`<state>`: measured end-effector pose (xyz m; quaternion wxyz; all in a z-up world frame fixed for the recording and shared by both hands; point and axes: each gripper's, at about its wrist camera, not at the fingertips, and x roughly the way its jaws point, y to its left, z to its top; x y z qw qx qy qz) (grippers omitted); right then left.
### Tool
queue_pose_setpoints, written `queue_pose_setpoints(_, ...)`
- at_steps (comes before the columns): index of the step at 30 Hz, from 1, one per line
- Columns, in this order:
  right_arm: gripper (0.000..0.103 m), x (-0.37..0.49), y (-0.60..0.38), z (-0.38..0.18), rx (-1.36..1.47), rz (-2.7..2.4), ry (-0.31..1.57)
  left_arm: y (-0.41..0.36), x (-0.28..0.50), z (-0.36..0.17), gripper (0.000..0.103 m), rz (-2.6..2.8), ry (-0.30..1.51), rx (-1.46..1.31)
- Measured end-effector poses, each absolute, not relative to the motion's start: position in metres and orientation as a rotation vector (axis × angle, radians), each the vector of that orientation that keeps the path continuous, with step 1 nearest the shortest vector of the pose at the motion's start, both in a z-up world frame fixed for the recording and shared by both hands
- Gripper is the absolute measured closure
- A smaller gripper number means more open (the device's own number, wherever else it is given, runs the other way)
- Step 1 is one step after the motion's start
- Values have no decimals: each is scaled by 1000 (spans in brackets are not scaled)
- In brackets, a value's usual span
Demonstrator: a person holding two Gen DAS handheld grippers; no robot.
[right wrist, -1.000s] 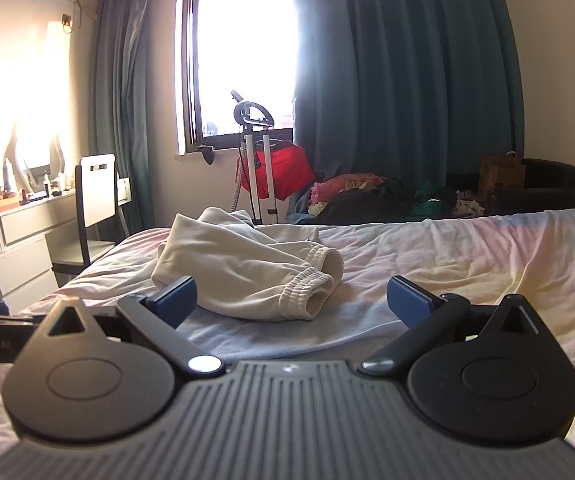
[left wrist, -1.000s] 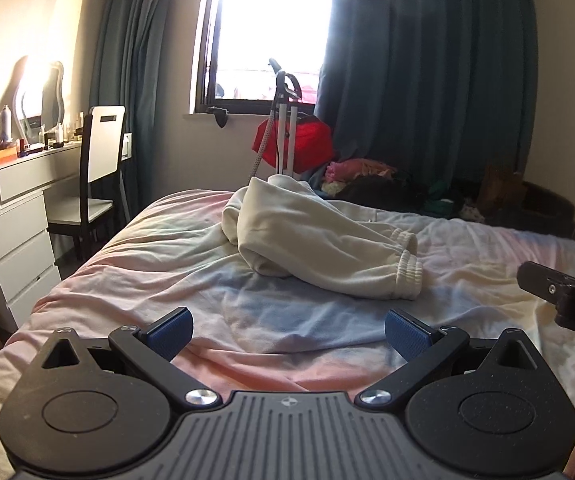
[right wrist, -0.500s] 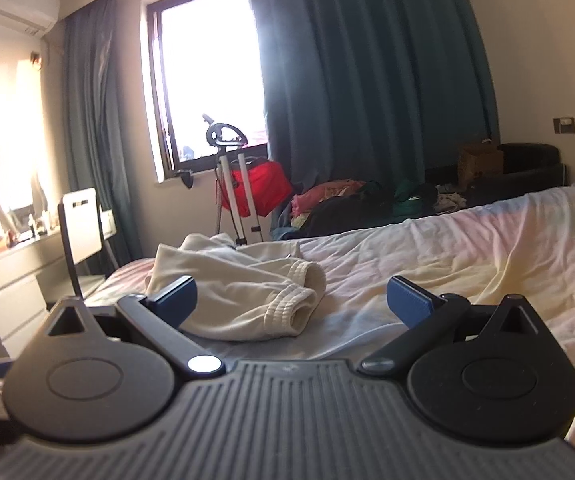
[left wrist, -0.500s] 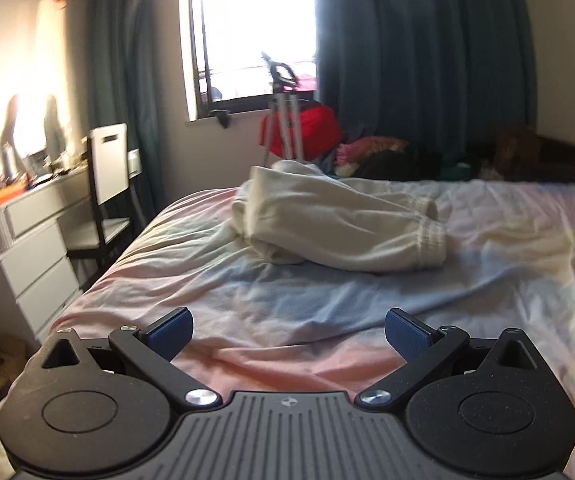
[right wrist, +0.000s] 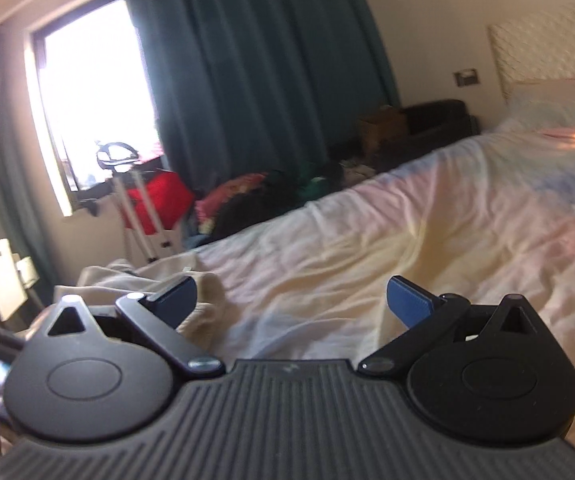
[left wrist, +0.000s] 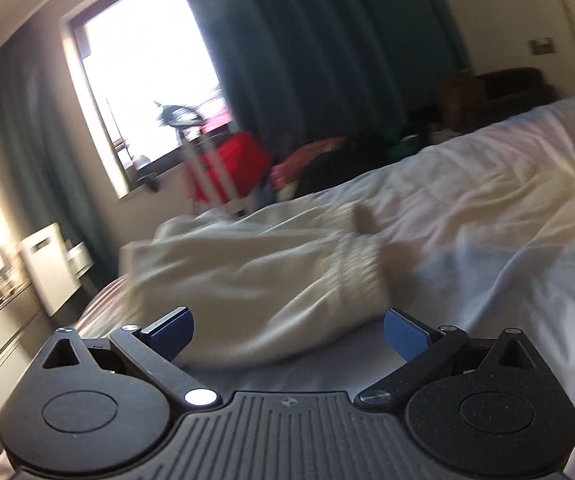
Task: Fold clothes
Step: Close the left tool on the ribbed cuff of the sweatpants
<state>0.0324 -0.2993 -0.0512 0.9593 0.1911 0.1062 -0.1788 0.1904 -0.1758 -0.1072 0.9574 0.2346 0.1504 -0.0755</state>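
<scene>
- Spreading wide across the room is one bed (right wrist: 427,240), its rumpled sheet washed in pink, yellow and pale blue; a padded cream headboard (right wrist: 547,48) stands at its far right end
- one window (left wrist: 143,92) glares bright between dark teal curtains (right wrist: 255,68); one red bag (right wrist: 155,200) on a wheeled frame stands below it, beside a heap of coloured clothes (right wrist: 243,196) on the floor
- one white chair (left wrist: 49,268) stands at the left by a white dresser
- one cream garment (left wrist: 255,280), bunched, with a ribbed cuff, lies on the bed near its left edge
- two tongs in all; the left tongs (left wrist: 287,332) are spread wide, empty, just before the garment, the frame blurred; the right tongs (right wrist: 291,304) gape too, holding nothing, with the garment's edge (right wrist: 135,280) behind their left finger
</scene>
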Motion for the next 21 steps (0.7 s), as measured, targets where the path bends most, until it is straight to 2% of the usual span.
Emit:
queue_pose_setpoints(3, 0, 53, -301, -61, 379, -377, 245, -196, 228, -118, 4, -145, 337, 492)
queue_pose_setpoints(6, 0, 63, -303, -69, 399, -378, 249, -207, 267, -127, 17, -116, 397, 468)
queue_pose_setpoints(10, 0, 72, -310, -81, 458, -378, 296, -215, 299, -126, 18, -53, 380, 410)
queue_pose_setpoints(13, 0, 73, -312, -84, 465, -383, 296, -229, 319, -129, 36, -3, 397, 442)
queue_pose_setpoints(15, 0, 73, -313, -86, 470, -386, 295, -235, 327, -129, 52, 16, 397, 457)
queue_pose_setpoints(17, 0, 73, -314, -87, 474, -389, 294, -234, 324, -123, 75, 16, 370, 427)
queue_pose_setpoints(21, 0, 74, -315, -91, 484, -395, 293, -215, 306, -99, 77, -28, 339, 369)
